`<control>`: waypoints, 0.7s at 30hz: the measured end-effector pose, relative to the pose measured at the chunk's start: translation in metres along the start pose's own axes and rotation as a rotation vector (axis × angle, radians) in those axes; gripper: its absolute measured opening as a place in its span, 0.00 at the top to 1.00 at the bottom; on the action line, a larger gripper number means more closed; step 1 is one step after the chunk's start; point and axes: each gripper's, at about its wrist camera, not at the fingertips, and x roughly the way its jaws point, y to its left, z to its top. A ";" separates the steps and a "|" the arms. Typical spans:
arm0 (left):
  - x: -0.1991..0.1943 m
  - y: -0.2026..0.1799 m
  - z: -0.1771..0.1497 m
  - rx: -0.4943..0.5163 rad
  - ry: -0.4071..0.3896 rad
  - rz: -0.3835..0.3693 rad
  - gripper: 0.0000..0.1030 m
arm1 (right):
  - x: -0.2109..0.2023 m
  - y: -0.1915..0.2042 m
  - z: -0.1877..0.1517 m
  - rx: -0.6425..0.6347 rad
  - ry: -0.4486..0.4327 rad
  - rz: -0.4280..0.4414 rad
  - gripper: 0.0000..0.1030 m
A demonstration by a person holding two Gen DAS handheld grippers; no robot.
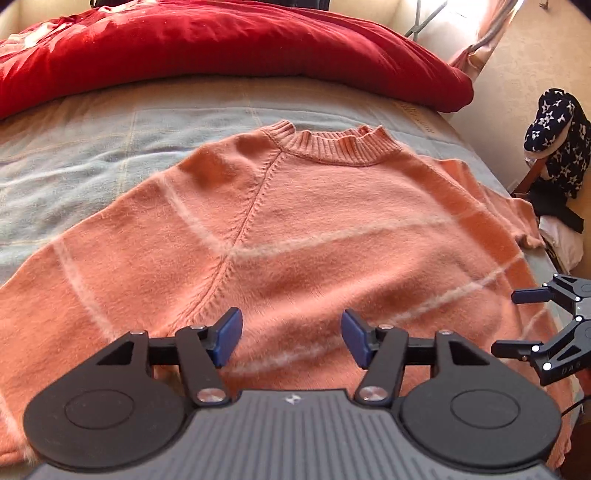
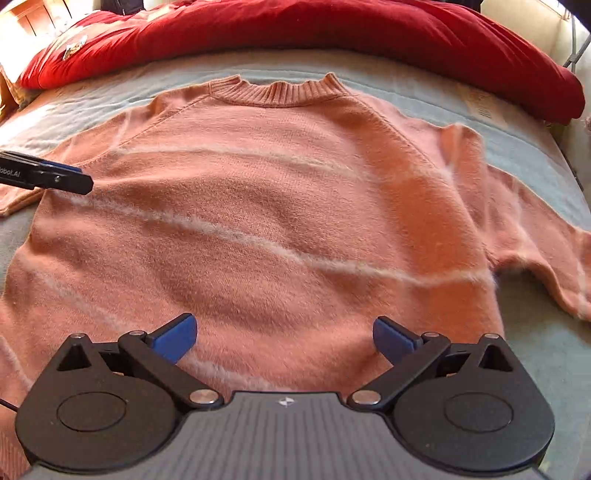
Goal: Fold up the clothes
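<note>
Both grippers, left gripper (image 1: 291,338) and right gripper (image 2: 284,338), hover spread wide and empty over the orange sweater (image 2: 258,229), lying flat, unfolded, on the bed (image 1: 92,147). Pinching only knit at matching edges should keep any fold square.

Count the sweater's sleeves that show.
2. One sleeve stretches out over the blue bedcover at the sweater's right; the other sleeve spreads to the left, its cuff hidden.

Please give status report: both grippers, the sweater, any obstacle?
Left gripper open, empty. Right gripper open, empty. Orange sweater flat on bed, unfolded. Red duvet beyond collar, clear.
</note>
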 end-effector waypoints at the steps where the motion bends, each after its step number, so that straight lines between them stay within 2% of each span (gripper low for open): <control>1: -0.005 -0.008 -0.007 0.017 0.003 -0.012 0.38 | -0.009 0.002 -0.005 -0.009 -0.017 0.013 0.00; 3: -0.014 -0.024 -0.022 0.051 0.010 -0.037 0.37 | -0.016 0.014 -0.015 -0.048 -0.024 0.038 0.00; 4: -0.019 -0.033 -0.029 0.068 0.013 -0.049 0.37 | -0.010 0.021 -0.021 -0.077 0.003 0.042 0.00; 6: -0.022 -0.049 -0.047 0.109 0.038 -0.074 0.36 | 0.015 0.033 -0.039 -0.128 0.085 -0.008 0.00; 8: -0.014 -0.060 -0.070 0.157 0.068 -0.046 0.35 | 0.012 0.032 -0.055 -0.109 -0.013 -0.009 0.00; 9: -0.016 -0.066 -0.080 0.186 0.058 -0.027 0.35 | 0.009 0.030 -0.058 -0.102 -0.026 -0.004 0.00; 10: -0.021 -0.070 -0.089 0.205 0.063 -0.016 0.29 | 0.005 0.028 -0.060 -0.097 -0.028 0.001 0.00; 11: -0.026 -0.073 -0.098 0.216 0.085 -0.009 0.24 | 0.001 0.026 -0.065 -0.086 -0.023 0.008 0.00; 13: -0.037 -0.079 -0.114 0.237 0.129 0.005 0.23 | -0.010 0.020 -0.078 -0.065 -0.009 0.020 0.00; 17: -0.064 -0.091 -0.146 0.261 0.221 0.031 0.19 | -0.039 0.015 -0.122 -0.062 0.088 0.014 0.00; 19: -0.072 -0.096 -0.149 0.264 0.264 0.036 0.17 | -0.049 0.014 -0.138 -0.067 0.139 0.015 0.00; 21: -0.073 -0.099 -0.144 0.227 0.318 0.020 0.18 | -0.056 0.012 -0.141 -0.062 0.176 0.027 0.00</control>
